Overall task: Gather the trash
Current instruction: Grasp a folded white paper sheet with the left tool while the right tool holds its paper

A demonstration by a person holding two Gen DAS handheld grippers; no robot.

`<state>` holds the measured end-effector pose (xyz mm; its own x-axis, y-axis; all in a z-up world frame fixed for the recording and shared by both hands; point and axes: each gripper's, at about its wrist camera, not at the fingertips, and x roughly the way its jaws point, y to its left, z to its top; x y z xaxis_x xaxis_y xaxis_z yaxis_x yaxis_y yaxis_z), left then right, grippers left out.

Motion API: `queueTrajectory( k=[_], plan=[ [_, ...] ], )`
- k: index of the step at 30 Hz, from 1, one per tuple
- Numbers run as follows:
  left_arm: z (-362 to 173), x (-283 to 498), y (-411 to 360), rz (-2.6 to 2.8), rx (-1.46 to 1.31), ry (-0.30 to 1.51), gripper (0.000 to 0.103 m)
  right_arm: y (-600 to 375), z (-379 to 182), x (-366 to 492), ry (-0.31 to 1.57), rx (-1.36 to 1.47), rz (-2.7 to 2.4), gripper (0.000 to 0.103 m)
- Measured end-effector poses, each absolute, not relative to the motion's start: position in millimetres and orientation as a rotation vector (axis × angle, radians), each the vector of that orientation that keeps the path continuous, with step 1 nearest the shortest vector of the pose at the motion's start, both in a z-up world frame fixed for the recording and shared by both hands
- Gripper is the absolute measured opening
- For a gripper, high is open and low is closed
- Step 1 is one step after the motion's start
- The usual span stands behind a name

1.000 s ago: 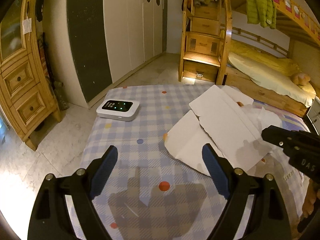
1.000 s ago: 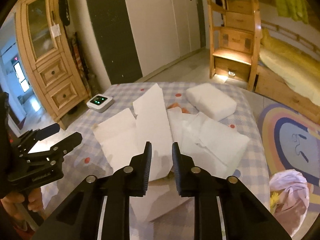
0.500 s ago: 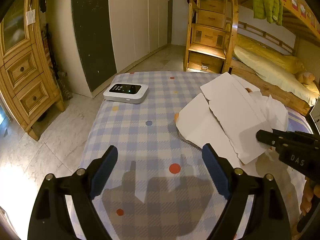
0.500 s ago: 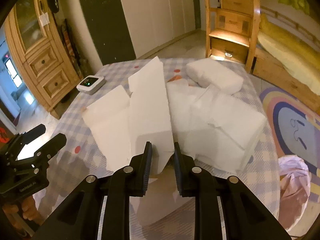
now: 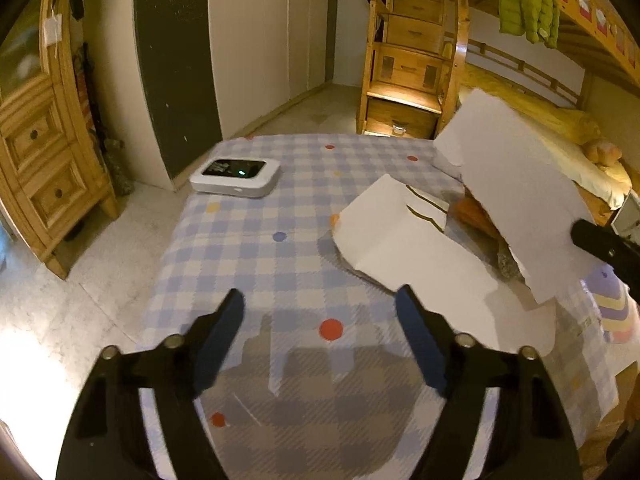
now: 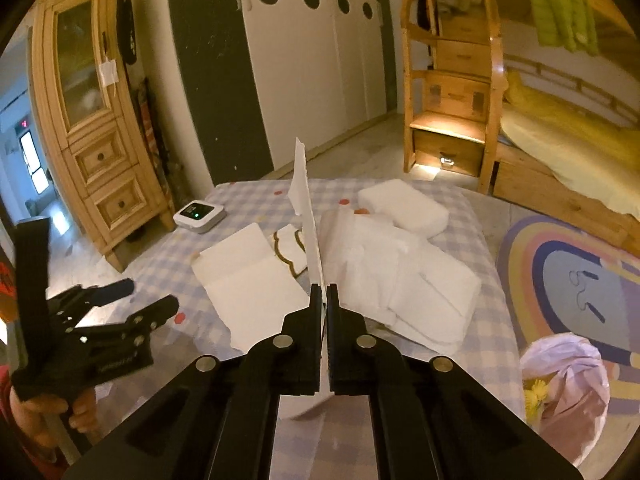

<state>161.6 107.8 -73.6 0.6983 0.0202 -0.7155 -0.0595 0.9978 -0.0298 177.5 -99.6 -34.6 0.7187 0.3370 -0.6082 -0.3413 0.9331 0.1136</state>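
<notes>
**A:** What has your right claw (image 6: 324, 294) got?

**B:** It's clamped on a stiff white sheet (image 5: 520, 200), which you're holding lifted off the checked tabletop (image 5: 280, 248); from the right wrist view it stands edge-on.

**A:** And your left claw (image 5: 320, 312)?

**B:** Spread wide apart over the cloth with nothing between its fingers, near the second white sheet (image 5: 408, 256) that lies flat.

**A:** Other trash?

**B:** Crumpled white wrapping (image 6: 400, 272) and a foam block (image 6: 402, 208) lie on the tabletop to the right of the lifted sheet. A white device (image 5: 235, 178) sits near the far left corner, and a pink bag (image 6: 568, 384) is on the floor beside the tabletop.
</notes>
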Motion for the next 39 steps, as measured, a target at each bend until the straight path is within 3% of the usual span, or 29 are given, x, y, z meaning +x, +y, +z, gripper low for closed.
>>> queueTrajectory(
  k=[2, 15, 22, 39],
  plan=[
    [-76.8, 165.3, 103.1, 0.027, -0.067, 0.816, 0.065, -104.8, -28.5, 172.8, 0.639, 0.003, 0.388, 0.002],
    [-64.0, 158.8, 66.3, -0.008, -0.008, 0.762, 0.064, -106.2, -44.7, 169.0, 0.694, -0.142, 0.309, 0.002],
    [-65.4, 149.7, 81.4, 0.022, 0.003, 0.756, 0.064, -105.1, -38.8, 157.1, 0.602, -0.214, 0.255, 0.002],
    [-68.8, 137.2, 116.1, 0.059, -0.043, 0.775, 0.064, -69.0, -50.1, 157.6, 0.758, -0.037, 0.55, 0.002]
  ],
)
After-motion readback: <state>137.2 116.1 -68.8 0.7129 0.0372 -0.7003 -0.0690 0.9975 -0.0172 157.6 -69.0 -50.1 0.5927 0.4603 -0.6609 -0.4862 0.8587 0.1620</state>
